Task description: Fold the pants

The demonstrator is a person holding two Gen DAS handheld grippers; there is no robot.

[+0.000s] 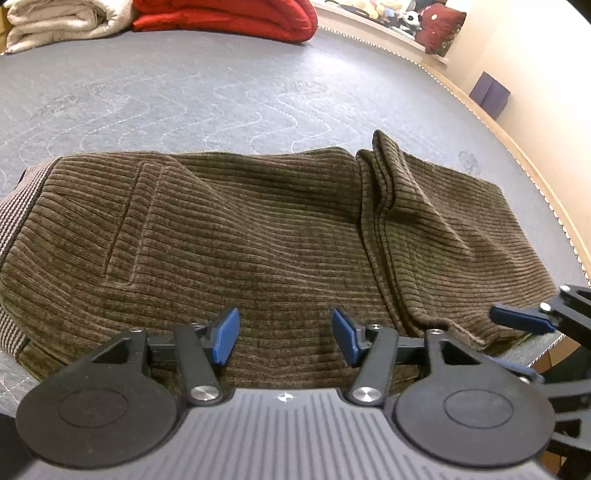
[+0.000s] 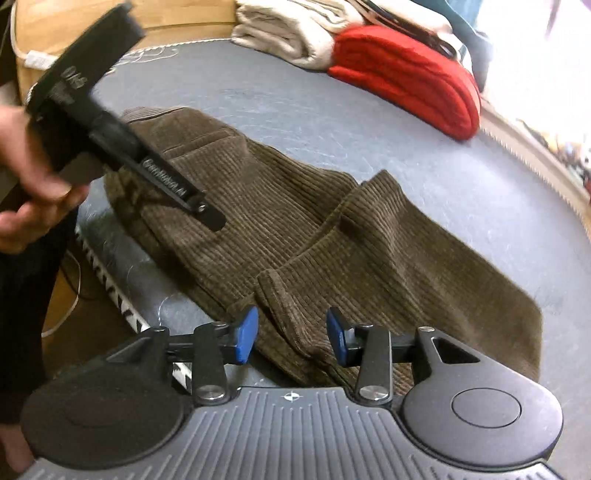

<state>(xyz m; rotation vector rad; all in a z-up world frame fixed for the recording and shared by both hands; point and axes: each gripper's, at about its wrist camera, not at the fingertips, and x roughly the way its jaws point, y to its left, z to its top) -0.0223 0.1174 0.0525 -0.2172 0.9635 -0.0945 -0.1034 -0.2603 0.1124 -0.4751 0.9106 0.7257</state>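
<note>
Brown corduroy pants [image 1: 258,236] lie folded on the grey quilted mattress [image 1: 221,99], waistband at the left, leg cuffs doubled over on the right. My left gripper [image 1: 284,334] is open and empty just above the pants' near edge. In the right wrist view the pants [image 2: 332,236] run diagonally and my right gripper [image 2: 291,334] is open, straddling a leg cuff fold at the near edge without clamping it. The left gripper's body shows at the upper left of that view, held by a hand. The right gripper's blue fingertip [image 1: 521,319] shows at the right edge of the left view.
A red folded blanket [image 1: 229,16] and a cream one [image 1: 59,22] lie at the far end of the mattress. The mattress's piped edge [image 1: 535,177] curves along the right. A wooden floor and cable [image 2: 70,295] lie beside the bed.
</note>
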